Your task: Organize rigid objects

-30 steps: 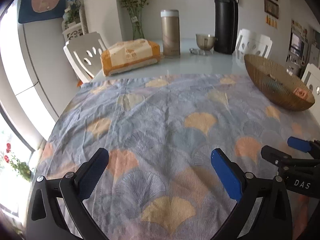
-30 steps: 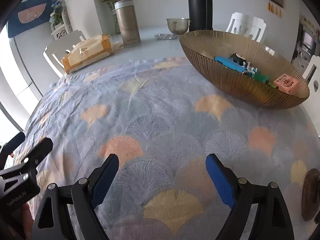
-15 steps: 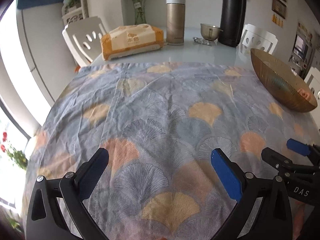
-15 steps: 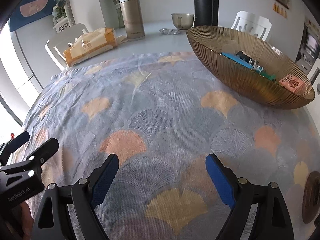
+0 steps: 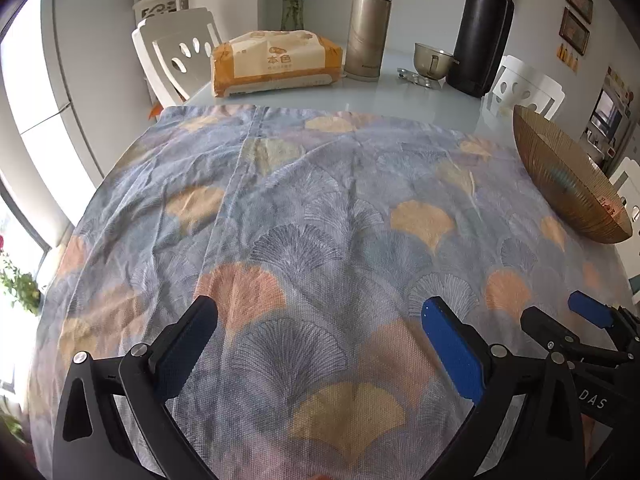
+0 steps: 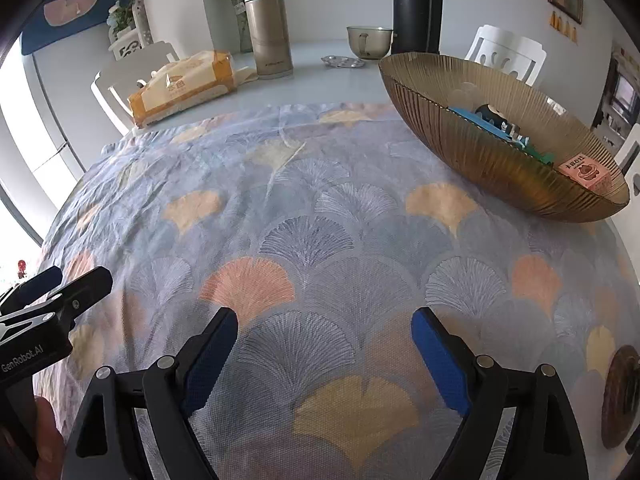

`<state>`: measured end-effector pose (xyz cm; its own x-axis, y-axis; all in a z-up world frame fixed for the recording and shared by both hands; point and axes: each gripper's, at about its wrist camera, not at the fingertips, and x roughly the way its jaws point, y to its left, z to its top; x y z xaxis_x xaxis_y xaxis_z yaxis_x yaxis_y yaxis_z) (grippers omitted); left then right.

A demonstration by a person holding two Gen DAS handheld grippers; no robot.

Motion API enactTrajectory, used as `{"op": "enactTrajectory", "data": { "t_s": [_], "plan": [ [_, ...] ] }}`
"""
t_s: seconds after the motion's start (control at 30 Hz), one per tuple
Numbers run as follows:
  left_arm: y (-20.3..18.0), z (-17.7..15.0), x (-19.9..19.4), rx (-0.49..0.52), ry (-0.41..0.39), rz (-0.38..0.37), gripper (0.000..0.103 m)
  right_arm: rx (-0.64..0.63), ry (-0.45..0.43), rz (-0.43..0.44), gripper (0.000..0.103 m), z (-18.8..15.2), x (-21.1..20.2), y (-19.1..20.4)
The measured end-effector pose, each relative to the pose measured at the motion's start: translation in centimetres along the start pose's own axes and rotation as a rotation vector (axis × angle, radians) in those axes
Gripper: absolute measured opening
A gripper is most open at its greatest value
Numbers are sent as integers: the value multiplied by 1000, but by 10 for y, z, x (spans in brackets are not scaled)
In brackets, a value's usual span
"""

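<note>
An amber ribbed glass bowl (image 6: 472,148) stands at the right on the patterned cloth; it also shows in the left wrist view (image 5: 560,184). Inside it lie a blue toy car (image 6: 486,122), a green piece (image 6: 542,157) and a pink carton (image 6: 585,171). My left gripper (image 5: 320,316) is open and empty, low over the cloth near the front. My right gripper (image 6: 325,320) is open and empty, beside it to the right. Each gripper shows at the edge of the other's view: the right one (image 5: 560,326), the left one (image 6: 60,280).
At the back on the bare tabletop stand a tissue pack (image 5: 276,62), a gold thermos (image 5: 368,32), a black flask (image 5: 482,28), a small glass cup (image 5: 432,60) and a vase (image 5: 294,0). White chairs (image 5: 180,56) surround the table. A brown disc (image 6: 620,396) lies at the right edge.
Both views have pulled back and tilted up slightly, so the table's far items sit lower and closer in frame. Both grippers stay open and empty.
</note>
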<state>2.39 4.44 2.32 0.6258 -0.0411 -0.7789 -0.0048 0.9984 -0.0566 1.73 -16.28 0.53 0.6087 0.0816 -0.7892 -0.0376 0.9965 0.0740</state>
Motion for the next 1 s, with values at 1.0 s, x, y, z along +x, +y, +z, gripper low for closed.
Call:
{"op": "enactTrajectory", "data": {
  "t_s": [1.0],
  "plan": [
    [3, 1, -5, 1, -42, 26, 102, -18, 7, -9, 89, 0, 2, 1]
  ]
}}
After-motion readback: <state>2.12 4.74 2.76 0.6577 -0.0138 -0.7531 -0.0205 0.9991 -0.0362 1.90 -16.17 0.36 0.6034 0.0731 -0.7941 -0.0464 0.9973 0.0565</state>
